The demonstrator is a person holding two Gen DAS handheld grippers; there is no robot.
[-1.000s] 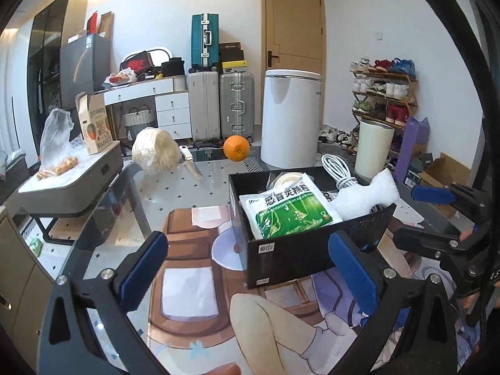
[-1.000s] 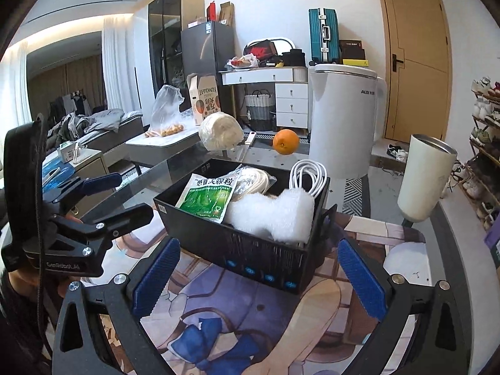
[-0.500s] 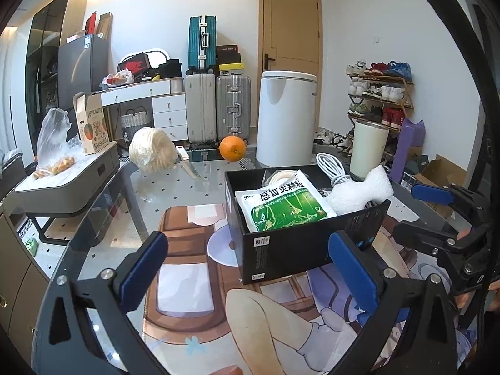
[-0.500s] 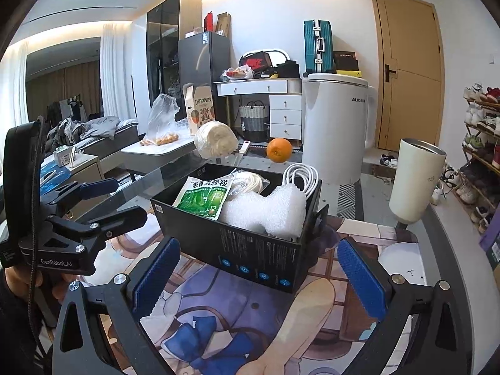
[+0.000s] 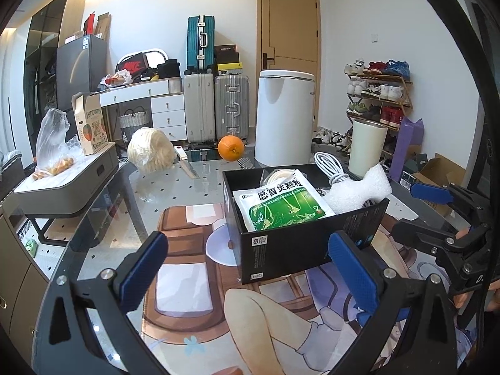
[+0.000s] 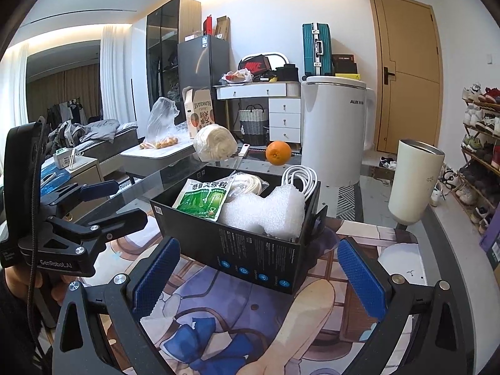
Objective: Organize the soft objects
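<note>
Box: the black box (image 5: 300, 243) is seen in the middle of the left wrist view, sitting on the mat (image 5: 193, 281).
Soft things: a green pack (image 5: 281, 206), a white foam piece (image 5: 359, 192) and a white cord (image 5: 328, 165) are seen lying inside the box.
Still outside: a pale wrapped ball (image 5: 151, 150) is seen at the middle left, well apart from the box, on the glass table (image 5: 175, 187), near an orange (image 5: 230, 147).
Key link: the ball lies ahead and to the left of the left gripper (image 5: 247, 268); the box is just ahead of both grippers.
Box long side: it is seen running from lower left to upper right in the left wrist view.
Nearer hand: the left one is judged nearer to the ball.
Left gripper: the fingers (image 5: 143, 268) are spread wide; nothing is held or touched.
Right gripper (image 6: 259, 275): it is spread wide too; nothing is held; the box is seen just past its tips.
Next move: a reach to the ball by the left gripper is judged likely.
</note>
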